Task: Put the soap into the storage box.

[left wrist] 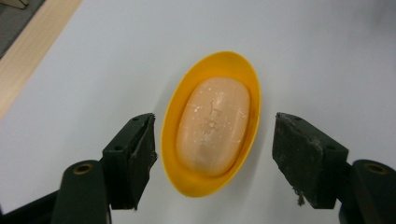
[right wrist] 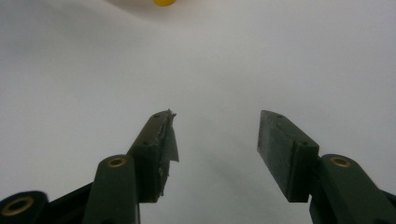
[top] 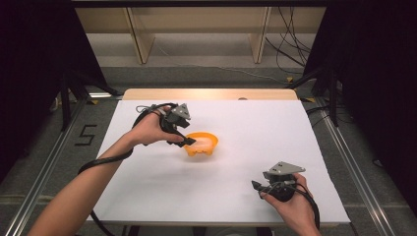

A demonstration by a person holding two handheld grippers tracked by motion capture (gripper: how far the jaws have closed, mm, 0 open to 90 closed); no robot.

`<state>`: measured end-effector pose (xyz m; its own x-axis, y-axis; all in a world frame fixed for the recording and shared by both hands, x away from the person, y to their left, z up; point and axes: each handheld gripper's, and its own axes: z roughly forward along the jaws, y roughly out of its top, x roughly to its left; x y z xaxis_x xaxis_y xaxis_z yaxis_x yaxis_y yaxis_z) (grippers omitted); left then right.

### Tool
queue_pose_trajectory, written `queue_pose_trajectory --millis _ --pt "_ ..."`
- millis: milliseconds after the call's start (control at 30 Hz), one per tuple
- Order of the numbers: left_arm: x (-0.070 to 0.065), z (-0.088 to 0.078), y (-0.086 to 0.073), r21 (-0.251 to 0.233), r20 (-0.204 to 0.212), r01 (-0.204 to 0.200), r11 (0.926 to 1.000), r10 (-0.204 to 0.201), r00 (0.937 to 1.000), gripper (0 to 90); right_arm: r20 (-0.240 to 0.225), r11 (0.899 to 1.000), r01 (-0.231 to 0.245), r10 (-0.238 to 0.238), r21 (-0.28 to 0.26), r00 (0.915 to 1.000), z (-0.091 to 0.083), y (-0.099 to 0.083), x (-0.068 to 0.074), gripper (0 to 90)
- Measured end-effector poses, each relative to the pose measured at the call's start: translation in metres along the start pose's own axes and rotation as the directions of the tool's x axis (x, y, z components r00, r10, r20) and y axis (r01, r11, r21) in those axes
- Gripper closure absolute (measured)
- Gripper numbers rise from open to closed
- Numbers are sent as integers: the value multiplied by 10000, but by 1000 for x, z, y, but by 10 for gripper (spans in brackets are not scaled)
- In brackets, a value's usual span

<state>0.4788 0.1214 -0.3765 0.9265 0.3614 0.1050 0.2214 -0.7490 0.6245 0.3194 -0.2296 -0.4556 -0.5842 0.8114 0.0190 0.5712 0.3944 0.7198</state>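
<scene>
White table sheet [top: 236, 187], oval orange plastic dish [left wrist: 211, 122] holding pale soap bar [left wrist: 213, 125]; left gripper [left wrist: 212, 154] wide astride, closing next; right gripper [right wrist: 212, 154] wide, idle at five o'clock.

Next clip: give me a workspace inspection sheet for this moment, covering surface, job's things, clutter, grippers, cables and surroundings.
Surface: white sheet over a wooden table; no marks seen.
Job's things: orange oval dish with a pale soap bar lying inside it.
Clutter: nothing seen.
Grippers: left gripper open, jaws on either side of the dish, apart from it; right gripper open and holding nothing, over bare sheet near the front right.
Cables: a black cable trails from the left gripper along the forearm; more cables lie on the floor behind the table.
Surroundings: wooden frame beyond the table, black curtains at both sides, metal rails on the floor.
</scene>
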Motion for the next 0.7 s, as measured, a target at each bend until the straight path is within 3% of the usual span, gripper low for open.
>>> queue_pose_trajectory --millis 133,200,300,400,533,700 --pt "-3 -11 -10 -412 -395 657 9970 -673 9970 300 -23 10000 16 -16 27 10000 0 0 0 461" --pt "-6 -16 -16 -632 -614 1086 9921 -1125 9918 299 -24 10000 -2 3 38 10000 0 0 0 461" --pt "-10 -22 -25 -720 -787 1390 9877 -1445 9864 299 -24 10000 -11 11 45 10000 0 0 -1 461" --pt "-16 -26 -34 -856 -791 1502 9849 -1570 9844 299 -25 9997 -181 181 147 9998 0 0 1 461" --pt "-26 -30 -48 -902 -691 1448 9853 -1512 9861 295 118 10000 -29 28 82 9999 -1 0 0 461" --pt "-38 -32 -69 -748 -729 1584 9845 -1638 9838 293 44 9996 -219 218 173 9998 -1 0 2 460"
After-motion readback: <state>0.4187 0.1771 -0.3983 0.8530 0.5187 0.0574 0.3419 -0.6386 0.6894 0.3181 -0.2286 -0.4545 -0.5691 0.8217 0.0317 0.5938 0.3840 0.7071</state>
